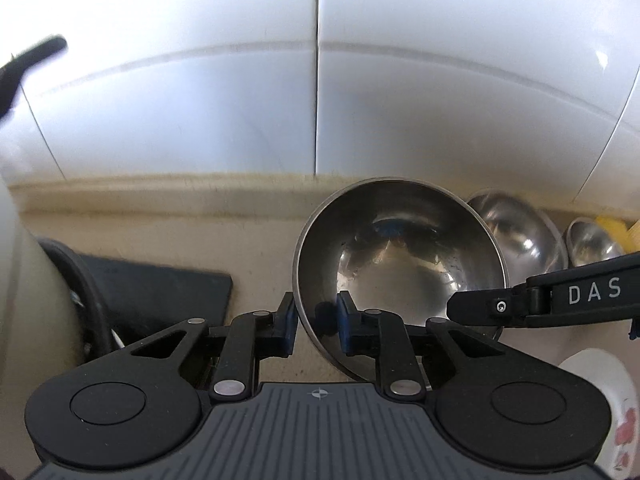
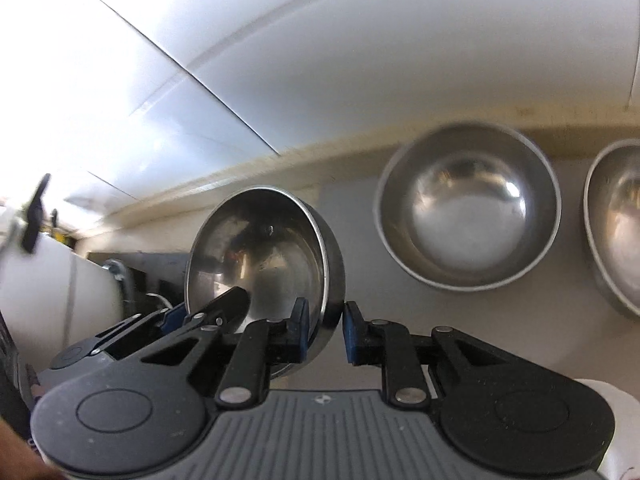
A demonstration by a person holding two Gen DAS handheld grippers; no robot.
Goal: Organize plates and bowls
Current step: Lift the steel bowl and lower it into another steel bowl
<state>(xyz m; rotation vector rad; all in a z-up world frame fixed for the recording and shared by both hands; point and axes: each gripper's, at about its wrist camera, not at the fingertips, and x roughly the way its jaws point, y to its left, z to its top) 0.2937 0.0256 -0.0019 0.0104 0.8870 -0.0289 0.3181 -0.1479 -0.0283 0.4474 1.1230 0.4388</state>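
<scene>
Both grippers clamp one steel bowl point(image 1: 400, 264) by its rim, tilted, mouth toward the cameras, above the beige counter point(image 1: 256, 240).

Left gripper point(image 1: 316, 322): blue pads either side of the rim's left wall, one outside, one inside, pressed on the metal. Right gripper point(image 2: 325, 330): same pinch on the bowl's right wall; in the left wrist view its finger reaches in from the right.

Two more steel bowls point(image 2: 468, 208) sit upright on the counter against the white tiled wall point(image 1: 200, 100), to the right of the held one. A floral plate point(image 1: 612, 408) lies nearer, at lower right.
</scene>
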